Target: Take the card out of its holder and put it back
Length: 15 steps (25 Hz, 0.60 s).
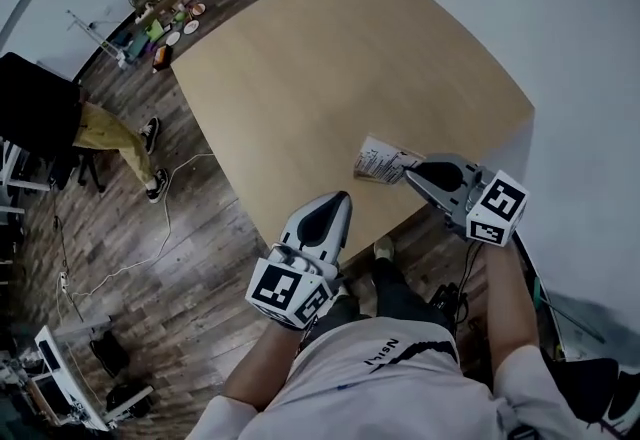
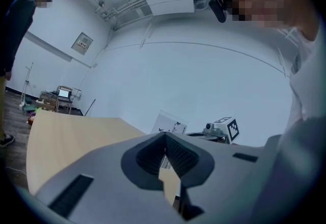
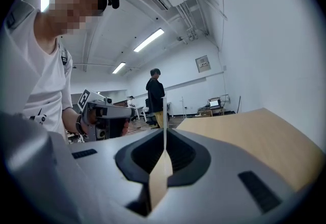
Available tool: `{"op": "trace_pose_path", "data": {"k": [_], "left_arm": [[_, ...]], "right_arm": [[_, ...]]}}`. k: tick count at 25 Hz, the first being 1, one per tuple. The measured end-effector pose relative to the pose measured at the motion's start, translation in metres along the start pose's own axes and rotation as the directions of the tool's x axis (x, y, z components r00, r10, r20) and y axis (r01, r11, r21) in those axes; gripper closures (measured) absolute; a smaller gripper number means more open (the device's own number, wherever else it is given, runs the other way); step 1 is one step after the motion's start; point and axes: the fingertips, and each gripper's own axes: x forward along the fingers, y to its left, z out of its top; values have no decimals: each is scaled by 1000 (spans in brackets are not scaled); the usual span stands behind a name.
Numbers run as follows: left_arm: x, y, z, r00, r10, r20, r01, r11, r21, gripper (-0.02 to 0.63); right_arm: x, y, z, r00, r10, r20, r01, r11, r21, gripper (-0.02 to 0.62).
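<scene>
A white printed card point(image 1: 378, 160) stands at the near right edge of the light wooden table point(image 1: 340, 58). My right gripper point(image 1: 410, 171) is shut on its right edge. The right gripper view shows that card point(image 3: 164, 111) edge-on as a thin upright line between the closed jaws of the right gripper point(image 3: 164, 136). Whether a clear holder surrounds it I cannot tell. My left gripper point(image 1: 344, 198) hangs shut and empty by the table's near edge, left of the card. In its own view the left gripper point(image 2: 165, 135) points at the card point(image 2: 170, 123) and the right gripper point(image 2: 224, 129).
A person point(image 1: 95, 128) in a dark top and tan trousers stands on the wooden floor left of the table. A cluttered cart point(image 1: 165, 13) sits at the far left. Cables point(image 1: 165, 218) trail over the floor. A white wall point(image 1: 560, 18) lies to the right.
</scene>
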Motion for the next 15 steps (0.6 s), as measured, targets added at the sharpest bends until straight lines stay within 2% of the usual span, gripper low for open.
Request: {"op": "trace_pose_path", "data": {"k": [10,15], "left_arm": [[46,38,-41,990,116,-81,-117,993,-8,592],[46,50,-66,979,151,-136,-156,987,-28,594]], "right_arm": [[25,-65,-81,988,119,-102,-115,992,47,569],[40,-75,-117,980,157,-121,-146,985,91,570]]}}
